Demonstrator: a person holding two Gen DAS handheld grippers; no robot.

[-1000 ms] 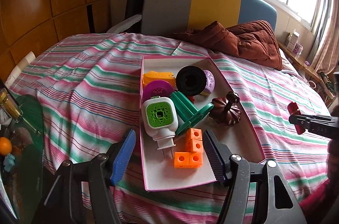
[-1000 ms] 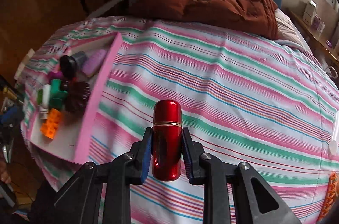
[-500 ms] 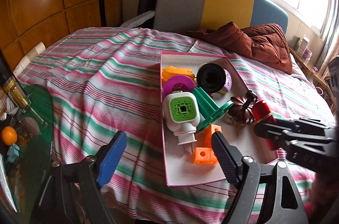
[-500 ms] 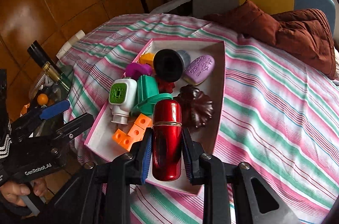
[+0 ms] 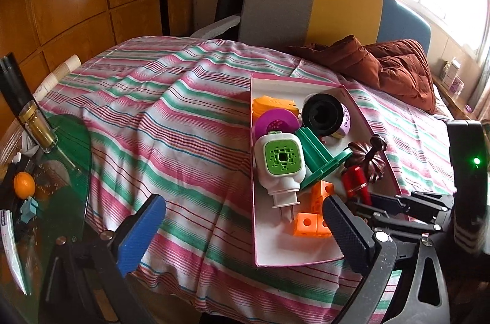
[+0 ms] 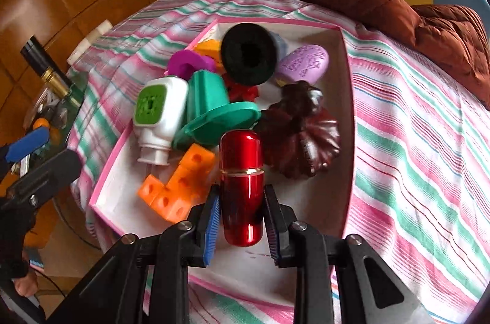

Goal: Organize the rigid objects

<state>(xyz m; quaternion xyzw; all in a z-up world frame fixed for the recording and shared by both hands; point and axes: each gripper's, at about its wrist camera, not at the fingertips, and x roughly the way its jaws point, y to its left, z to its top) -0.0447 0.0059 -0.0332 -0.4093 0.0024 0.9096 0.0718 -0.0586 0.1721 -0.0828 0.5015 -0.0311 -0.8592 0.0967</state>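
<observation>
On the bed: a pink-rimmed box (image 6: 347,97) sits on the striped sheet (image 5: 171,122), full of toys.
Right gripper (image 6: 242,216): pads clamped on a red capsule (image 6: 242,186), held over the near part of the box, between the orange blocks (image 6: 180,180) and the brown pumpkin (image 6: 300,140).
Left gripper (image 5: 242,235): jaws wide and just been opening, nothing between them; it hangs at the box's near left edge.
Box contents: white bottle with green face (image 5: 280,167), teal spool (image 5: 318,161), black roll (image 5: 321,115), purple disc (image 5: 275,125), lilac soap (image 6: 303,63).
Far side: brown quilt (image 5: 392,69) bunched against the headboard (image 5: 309,8).
Left of bed: glass table (image 5: 67,146) with an orange (image 5: 24,184).
</observation>
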